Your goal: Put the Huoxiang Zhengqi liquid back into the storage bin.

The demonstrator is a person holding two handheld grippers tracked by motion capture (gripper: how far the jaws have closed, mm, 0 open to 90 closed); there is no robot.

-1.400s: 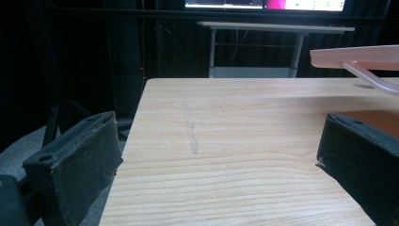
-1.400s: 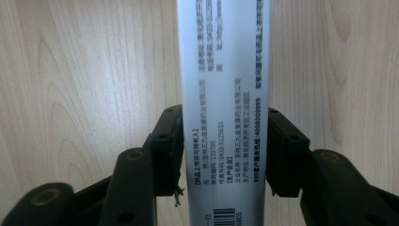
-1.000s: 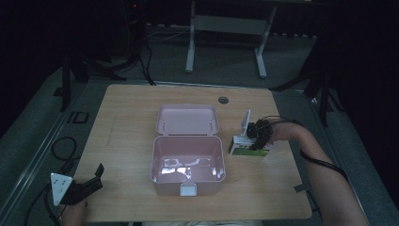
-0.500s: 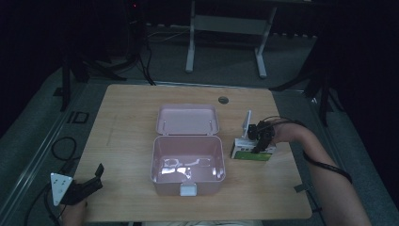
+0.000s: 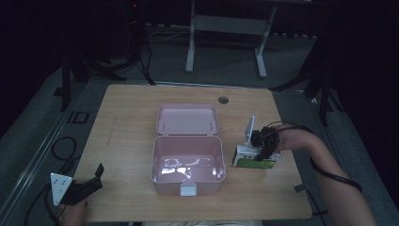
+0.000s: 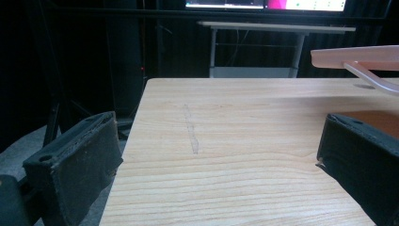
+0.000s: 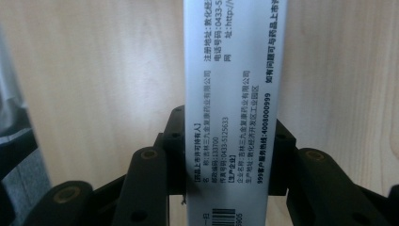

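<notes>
Fingers of the right gripper [image 5: 260,149] are clamped on a white-and-green carton [image 5: 254,158]; in the right gripper view the black fingers [image 7: 175,136] press both sides of the carton's [image 7: 230,108] narrow white face, which carries printed text and a barcode. High view: carton sits just right of the pink box [image 5: 187,165], near its right wall but apart from it, over the wooden worktop [image 5: 127,122]; cannot tell whether the carton rests on the surface or hangs just above it. Pink box is open, its lid [image 5: 187,119] hinged back and lying flat behind the tub; inside shows only glare. Left gripper [image 5: 87,184] lies at the near-left corner of the worktop, well apart from box and carton. Left gripper view: its fingers [image 6: 77,160] stand wide with bare wood between them, nothing held; an edge of the pink lid [image 6: 357,56] shows at upper right.
</notes>
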